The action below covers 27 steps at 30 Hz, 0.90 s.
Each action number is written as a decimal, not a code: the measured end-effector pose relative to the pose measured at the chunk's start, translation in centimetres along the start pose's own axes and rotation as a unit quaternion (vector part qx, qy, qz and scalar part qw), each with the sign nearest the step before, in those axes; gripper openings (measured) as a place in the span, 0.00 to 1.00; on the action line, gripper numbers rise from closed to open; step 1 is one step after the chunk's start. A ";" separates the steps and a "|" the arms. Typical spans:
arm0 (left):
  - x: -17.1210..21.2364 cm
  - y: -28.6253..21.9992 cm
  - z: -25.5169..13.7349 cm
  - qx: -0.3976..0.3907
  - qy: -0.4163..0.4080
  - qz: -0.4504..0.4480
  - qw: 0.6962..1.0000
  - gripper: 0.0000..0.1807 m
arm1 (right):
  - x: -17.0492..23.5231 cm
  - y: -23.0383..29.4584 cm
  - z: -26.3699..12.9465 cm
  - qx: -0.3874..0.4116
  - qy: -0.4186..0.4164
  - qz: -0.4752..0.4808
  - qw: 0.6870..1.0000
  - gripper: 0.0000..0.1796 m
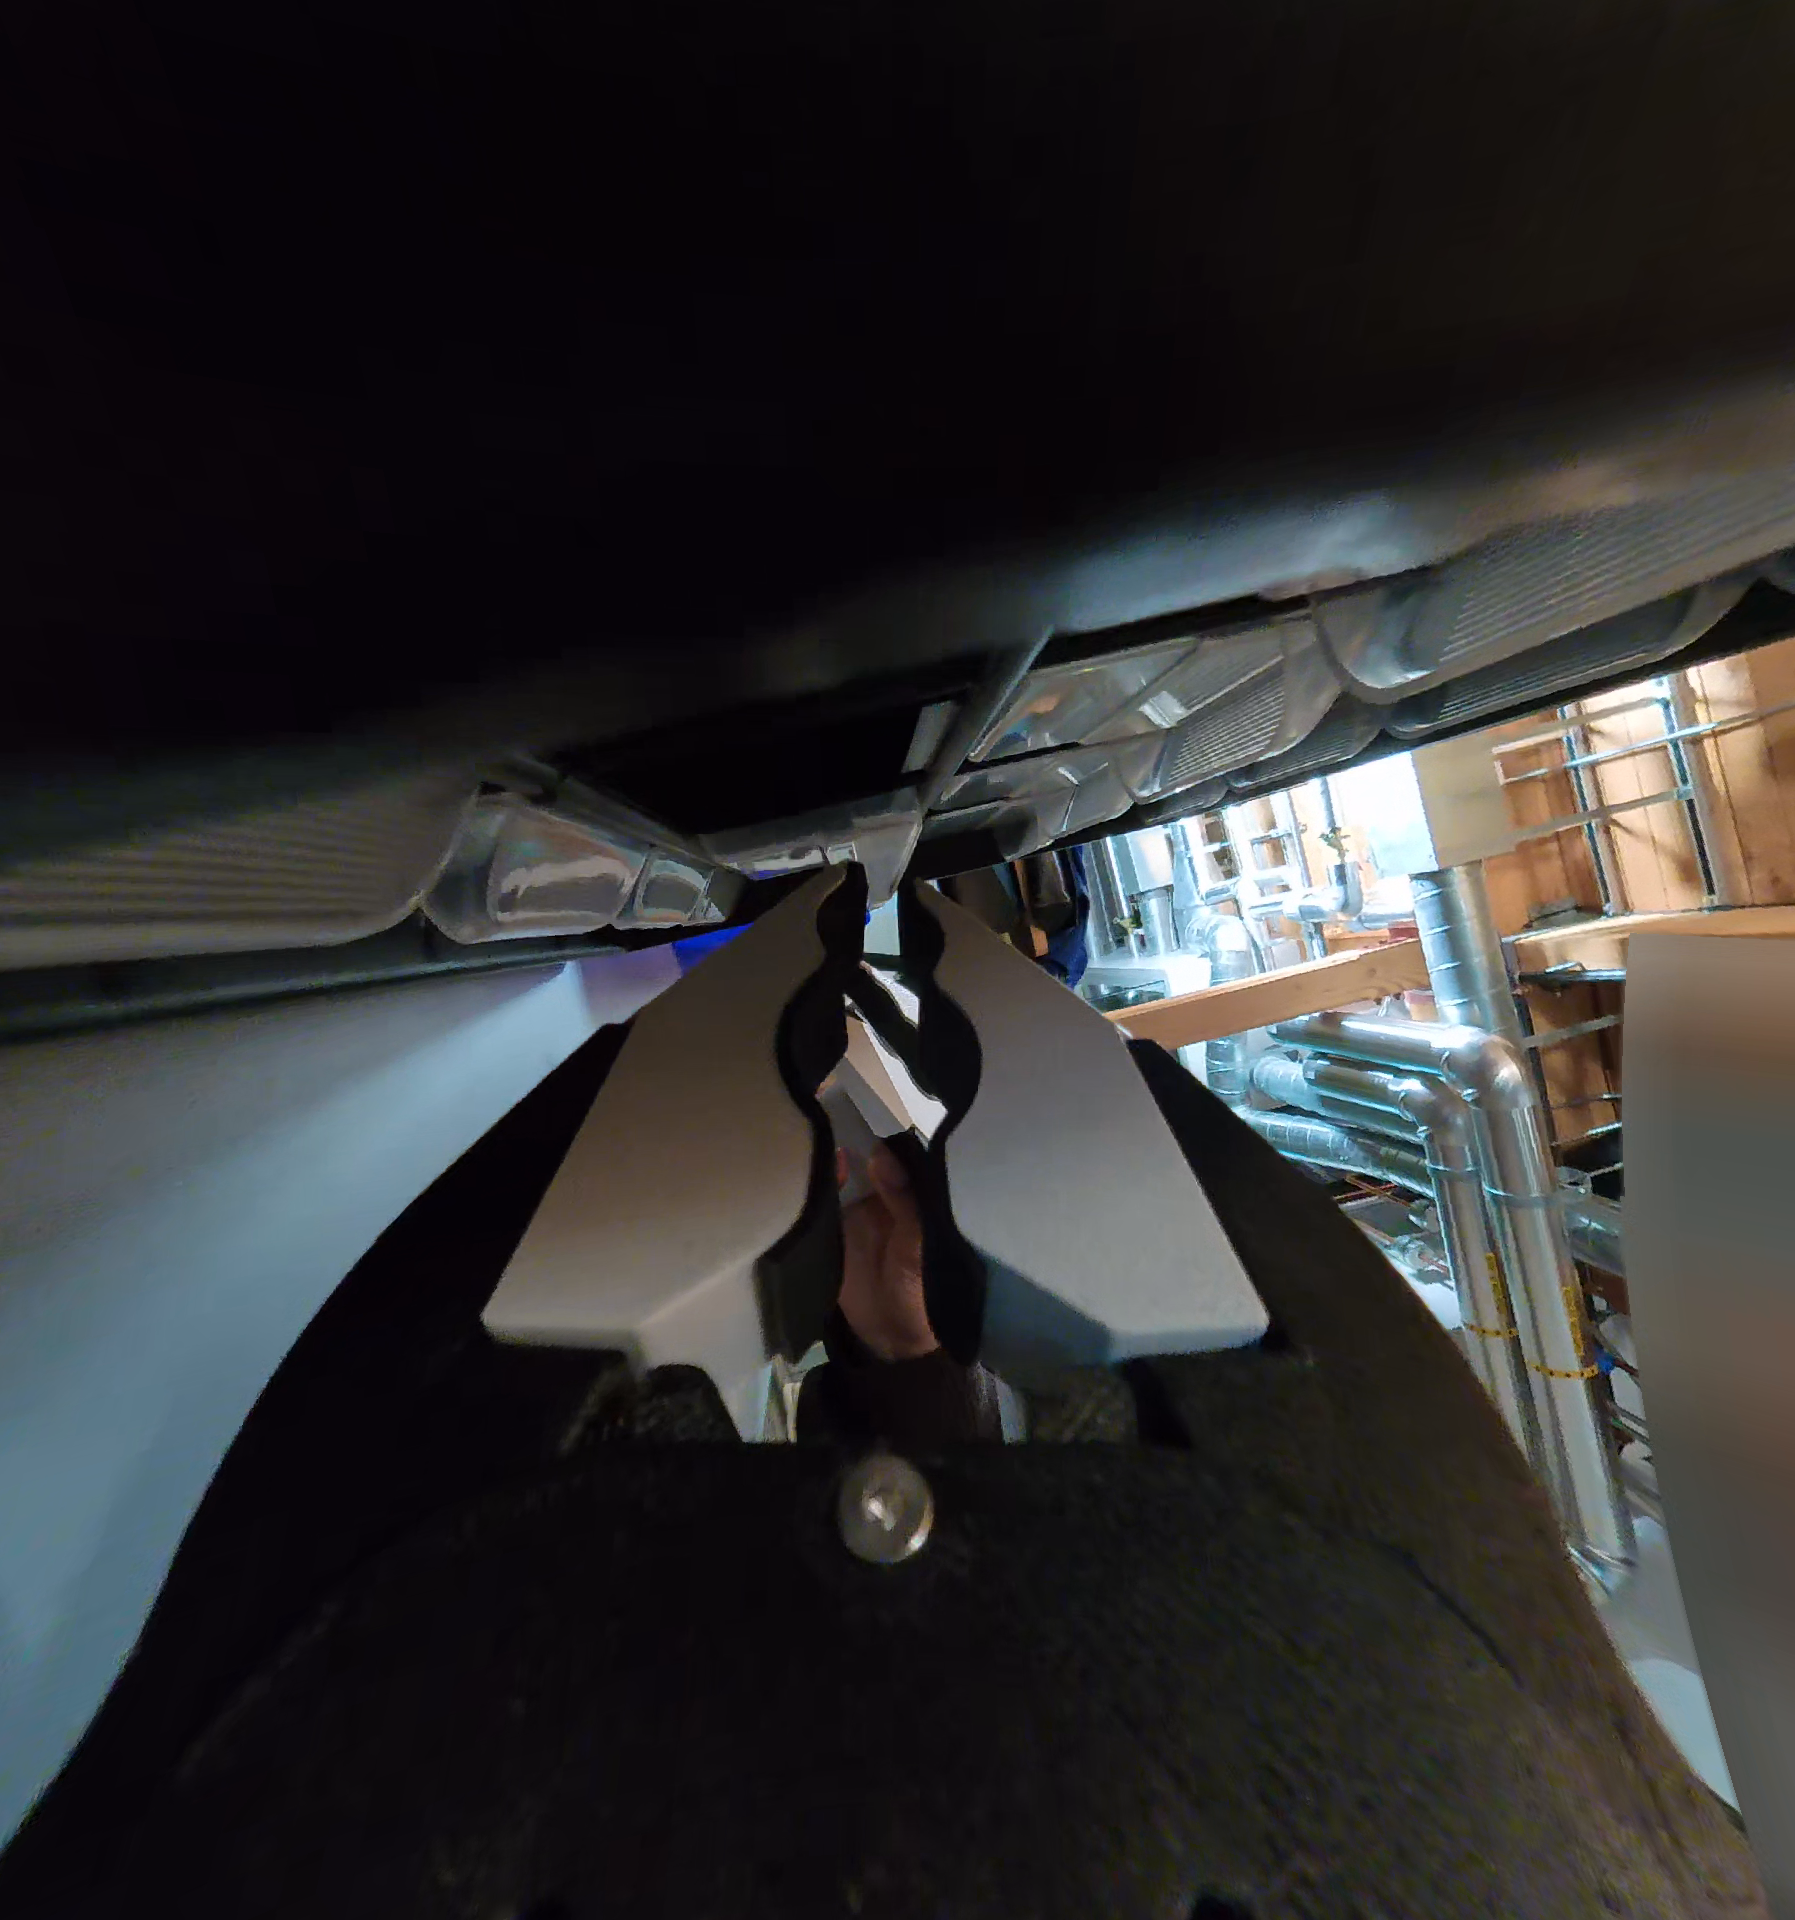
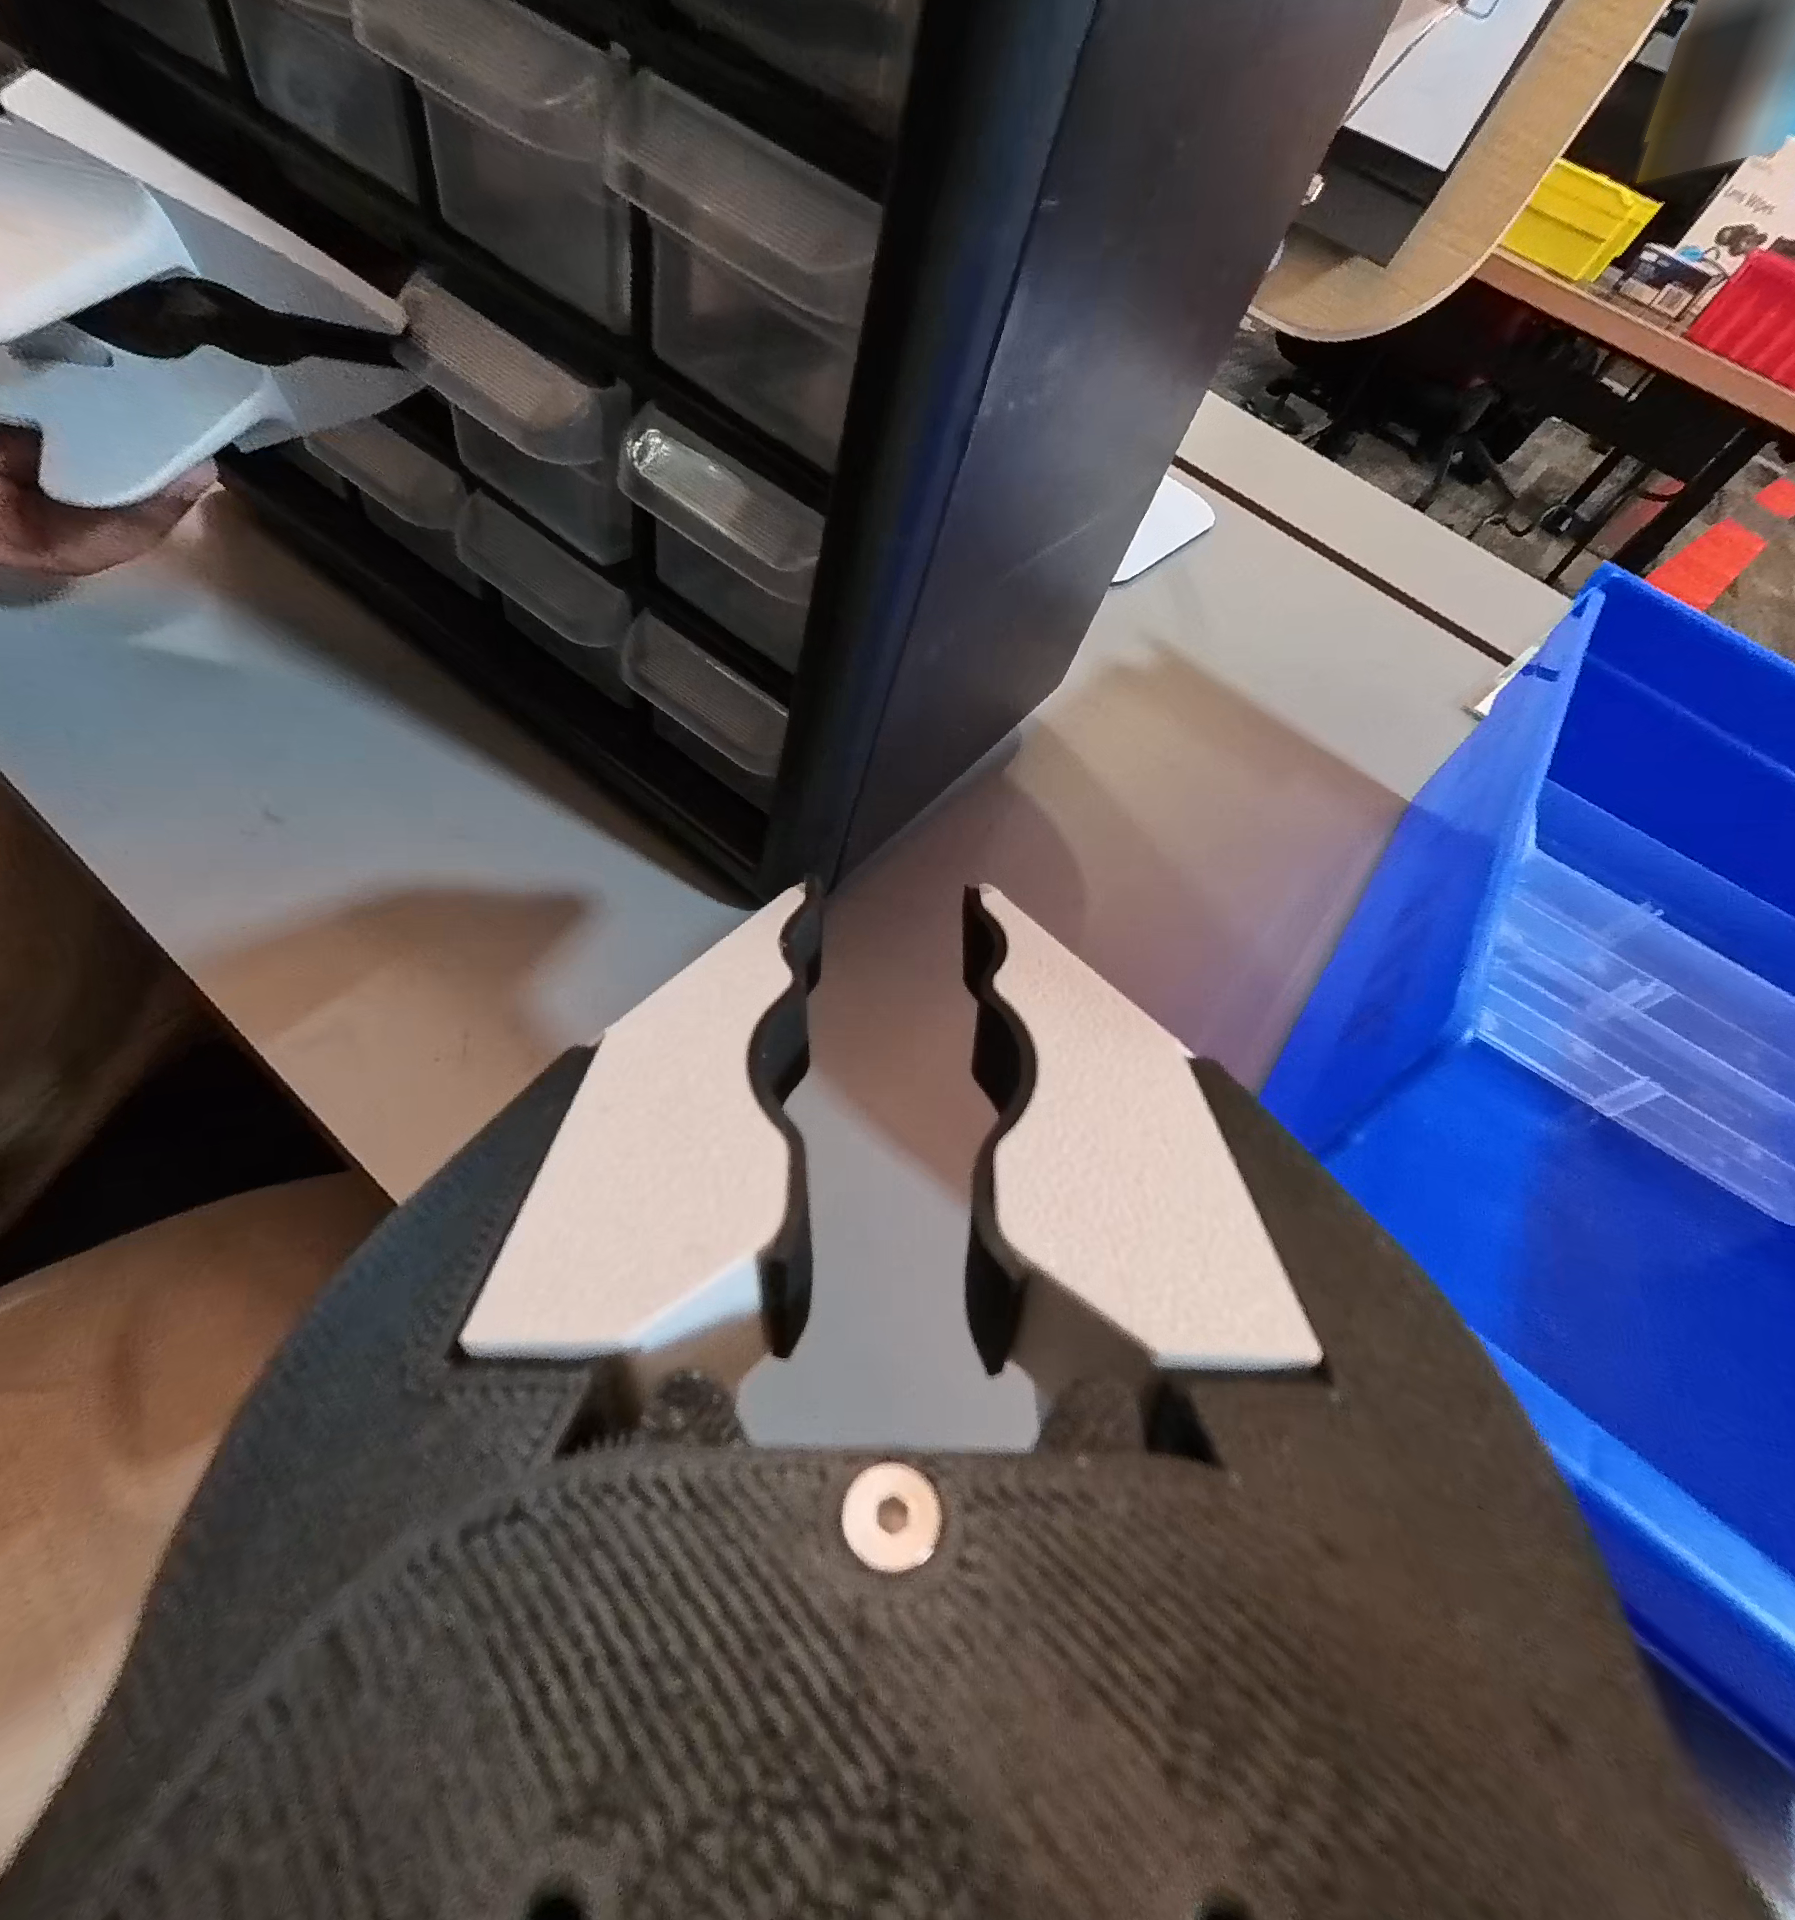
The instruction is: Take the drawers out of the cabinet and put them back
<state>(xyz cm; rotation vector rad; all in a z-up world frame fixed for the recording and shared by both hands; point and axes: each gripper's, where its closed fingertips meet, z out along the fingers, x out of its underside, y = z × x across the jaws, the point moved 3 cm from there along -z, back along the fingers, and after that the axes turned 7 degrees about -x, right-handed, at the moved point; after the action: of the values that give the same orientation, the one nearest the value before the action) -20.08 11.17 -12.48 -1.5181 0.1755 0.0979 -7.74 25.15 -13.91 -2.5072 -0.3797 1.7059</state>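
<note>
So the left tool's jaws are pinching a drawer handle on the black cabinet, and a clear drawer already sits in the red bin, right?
Nearly. The bin holding the clear drawer is blue, not red, as the right wrist view shows. The rest holds: there, the left tool has its jaws on a drawer handle of the black cabinet.

Left wrist view is mostly black above, bright only at right; right wrist view is evenly lit, with blurred, stretched edges.
</note>
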 end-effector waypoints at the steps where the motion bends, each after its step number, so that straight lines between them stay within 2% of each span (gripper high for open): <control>1: 0.1 0.0 0.0 0.002 0.002 0.000 1.000 0.01 | 0.0 0.0 0.0 0.000 0.000 -0.001 1.000 0.14; 7: 1.0 -0.3 -0.7 0.003 0.012 -0.002 1.000 0.01 | -2.2 1.1 -0.7 -0.009 -0.051 -0.041 0.998 0.14; 13: 3.4 -0.6 -1.8 0.009 0.045 -0.017 0.999 0.01 | -4.3 4.6 -0.5 -0.009 -0.073 -0.180 0.981 0.14; 18: 4.3 -0.5 -3.0 0.020 0.065 -0.036 0.997 0.01 | -5.4 10.1 1.4 -0.066 -0.073 -0.247 0.964 0.16; 21: 4.3 -0.5 -3.3 0.023 0.072 -0.033 0.997 0.00 | -5.7 11.4 2.5 -0.045 -0.058 -0.312 0.947 0.18; 27: 4.3 -0.6 -3.4 0.033 0.079 -0.040 0.996 0.00 | -7.1 10.8 3.3 -0.026 -0.069 -0.288 0.955 0.18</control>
<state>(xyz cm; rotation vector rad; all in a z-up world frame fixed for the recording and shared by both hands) -15.94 7.55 -12.81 -1.4660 0.2429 -0.0914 -11.54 12.72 -10.99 -2.0134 -1.0550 1.6291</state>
